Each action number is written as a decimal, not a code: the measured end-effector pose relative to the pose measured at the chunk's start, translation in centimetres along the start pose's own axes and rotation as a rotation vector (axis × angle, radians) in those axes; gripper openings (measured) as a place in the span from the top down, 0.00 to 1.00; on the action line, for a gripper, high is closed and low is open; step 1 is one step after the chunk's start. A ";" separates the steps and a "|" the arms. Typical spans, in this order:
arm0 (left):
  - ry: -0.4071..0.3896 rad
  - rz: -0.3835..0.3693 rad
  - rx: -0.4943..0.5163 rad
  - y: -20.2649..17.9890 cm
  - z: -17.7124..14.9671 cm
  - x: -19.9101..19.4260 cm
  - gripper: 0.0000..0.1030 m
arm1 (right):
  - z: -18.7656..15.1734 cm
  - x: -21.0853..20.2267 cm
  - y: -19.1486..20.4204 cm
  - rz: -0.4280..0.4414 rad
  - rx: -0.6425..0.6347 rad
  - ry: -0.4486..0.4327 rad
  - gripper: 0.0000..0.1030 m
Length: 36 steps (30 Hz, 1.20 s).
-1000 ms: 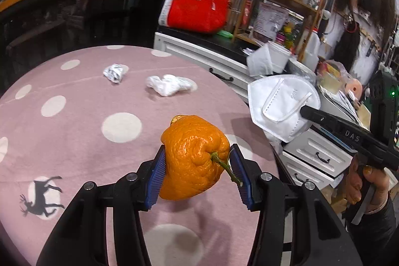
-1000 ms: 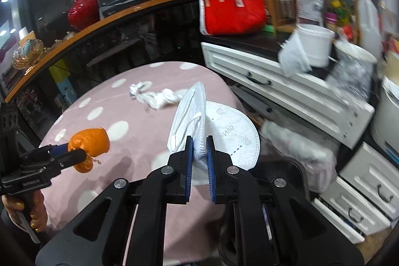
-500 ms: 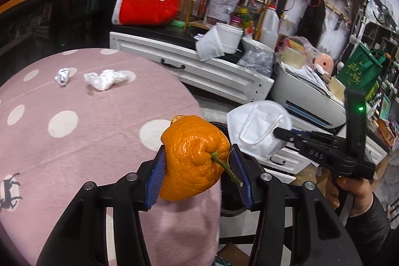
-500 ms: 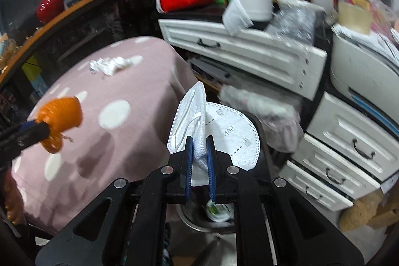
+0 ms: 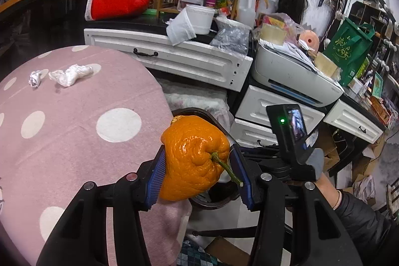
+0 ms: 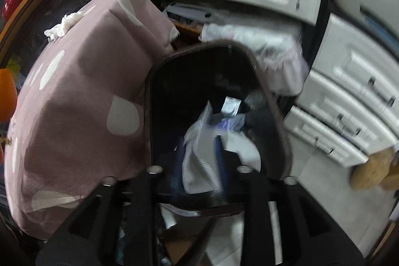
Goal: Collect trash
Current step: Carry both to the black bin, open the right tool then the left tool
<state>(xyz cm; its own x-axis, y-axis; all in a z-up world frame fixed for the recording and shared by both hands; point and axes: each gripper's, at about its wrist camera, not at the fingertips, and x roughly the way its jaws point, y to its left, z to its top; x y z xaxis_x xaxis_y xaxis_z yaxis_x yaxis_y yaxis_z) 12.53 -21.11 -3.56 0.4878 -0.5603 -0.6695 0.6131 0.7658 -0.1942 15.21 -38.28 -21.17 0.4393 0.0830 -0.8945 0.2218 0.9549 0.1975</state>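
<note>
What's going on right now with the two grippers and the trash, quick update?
Left gripper clamps the orange. Right gripper, jaws just opening, drops the face mask over the black bin. Nothing in the way.

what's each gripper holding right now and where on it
Left gripper clamps the orange by its two sides, stem facing the camera. Right gripper has just been opening over the bin; the white mask sits between its jaws, apparently released.

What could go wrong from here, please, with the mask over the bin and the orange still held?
The right gripper has just been opening, and the mask between its jaws could snag instead of dropping into the bin. The left gripper holds the orange near the bin's rim, so the two grippers may collide.
</note>
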 end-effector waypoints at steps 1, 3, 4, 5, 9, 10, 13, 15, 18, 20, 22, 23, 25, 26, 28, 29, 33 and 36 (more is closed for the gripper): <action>0.006 -0.001 0.005 -0.2 -0.1 0.2 0.52 | -0.1 0.0 -0.1 -0.001 0.007 -0.004 0.48; 0.020 -0.006 0.020 -0.7 -0.2 0.8 0.52 | -0.2 -0.3 -0.3 -0.017 0.014 -0.021 0.45; 0.026 -0.008 0.027 -0.9 -0.3 1.0 0.52 | -0.2 -0.4 -0.5 -0.017 0.019 -0.025 0.45; 0.036 -0.010 0.038 -1.2 -0.4 1.5 0.52 | -0.2 -0.9 -0.9 -0.017 0.034 -0.035 0.45; 0.073 -0.035 0.061 -2.3 -0.6 3.1 0.52 | 0.0 -2.6 -2.6 -0.046 0.080 -0.075 0.42; 0.088 -0.044 0.067 -2.6 -0.6 3.7 0.52 | 0.1 -2.9 -2.9 -0.056 0.087 -0.082 0.42; 0.121 -0.053 0.088 -3.6 -0.7 5.4 0.52 | -0.2 -4.3 -4.3 -0.083 0.106 -0.105 0.42; 0.138 -0.055 0.105 -4.1 -0.8 6.4 0.52 | -0.6 -5.3 -5.2 -0.108 0.121 -0.118 0.42; 0.175 -0.052 0.128 -4.9 -1.0 8.2 0.52 | -1.3 -6.3 -6.5 -0.136 0.143 -0.130 0.42; 0.203 -0.043 0.148 -5.3 -1.2 9.5 0.52 | -1.8 -6.9 -7.2 -0.145 0.160 -0.131 0.42; 0.234 -0.040 0.153 -5.6 -1.4 10.7 0.52 | -2.3 -7.4 -7.9 -0.152 0.174 -0.136 0.42; 0.247 -0.041 0.150 -5.7 -1.4 11.3 0.52 | -2.5 -7.5 -8.1 -0.152 0.179 -0.136 0.42; 0.272 -0.040 0.142 -5.8 -1.5 12.4 0.51 | -2.9 -7.6 -8.7 -0.155 0.189 -0.136 0.42; 0.278 -0.037 0.142 -5.8 -1.5 12.7 0.51 | -3.1 -7.6 -8.9 -0.155 0.194 -0.135 0.42; 0.293 -0.023 0.146 -5.9 -1.7 13.6 0.51 | -3.3 -7.6 -9.2 -0.151 0.204 -0.133 0.42; 0.300 -0.018 0.147 -6.0 -1.8 14.0 0.51 | -3.3 -7.6 -9.4 -0.149 0.207 -0.133 0.42; 0.326 0.010 0.156 -6.3 -2.0 15.3 0.49 | -3.4 -7.6 -9.5 -0.141 0.215 -0.136 0.42; 0.339 0.040 0.156 -6.3 -2.2 16.2 0.47 | -3.4 -7.5 -9.5 -0.135 0.214 -0.135 0.42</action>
<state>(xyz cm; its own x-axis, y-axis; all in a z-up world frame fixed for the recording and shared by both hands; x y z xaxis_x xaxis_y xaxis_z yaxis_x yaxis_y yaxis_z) 15.21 -34.29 -14.72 0.2958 -0.3744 -0.8788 0.6980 0.7128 -0.0687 6.83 -47.01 -17.69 0.5020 -0.0934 -0.8598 0.4588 0.8715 0.1731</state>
